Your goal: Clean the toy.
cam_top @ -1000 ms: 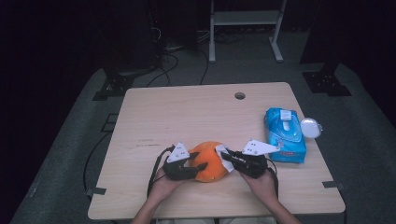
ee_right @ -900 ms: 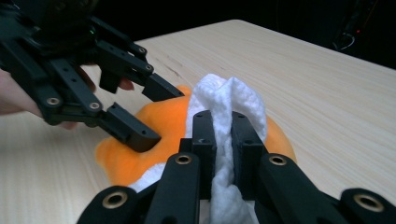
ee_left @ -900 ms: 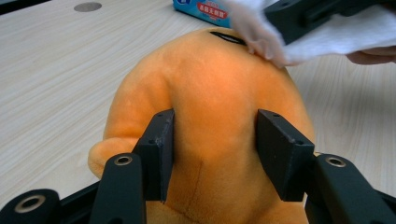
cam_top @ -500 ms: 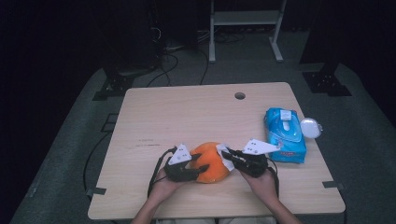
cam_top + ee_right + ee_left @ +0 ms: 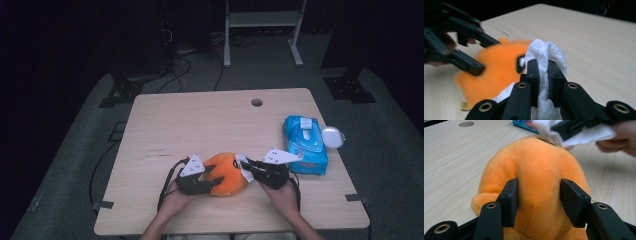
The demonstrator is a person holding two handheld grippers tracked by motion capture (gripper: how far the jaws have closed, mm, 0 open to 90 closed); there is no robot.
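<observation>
Both forearms come in from the near edge of the desk (image 5: 165,130), hands side by side and angled in toward each other. The left gripper (image 5: 209,176) lies low and nearly level, and its fingers (image 5: 510,200) are clamped on the orange plush toy (image 5: 227,174), pressing into the fur on both sides. That toy sits on the desk near the front edge, right between the two hands. The right gripper (image 5: 246,166) points in from the other side with its fingers (image 5: 533,72) squeezed together on a bunched white wipe (image 5: 547,58), and the wipe sits against the top of the plush.

The left gripper view gives you the pinch up close, fur bulging between the pads, and the wipe touching the toy's far end. The right gripper view shows the wipe's fold sticking up past the fingertips, plus a dark mark on the plush just beside it. The plush is blurry there though.

From the high view you get the stuff farther out: a blue pack of wet wipes (image 5: 305,145) to the right, a small white round case (image 5: 332,136) just beside it at the desk edge, and a cable hole (image 5: 257,102) near the far side.
</observation>
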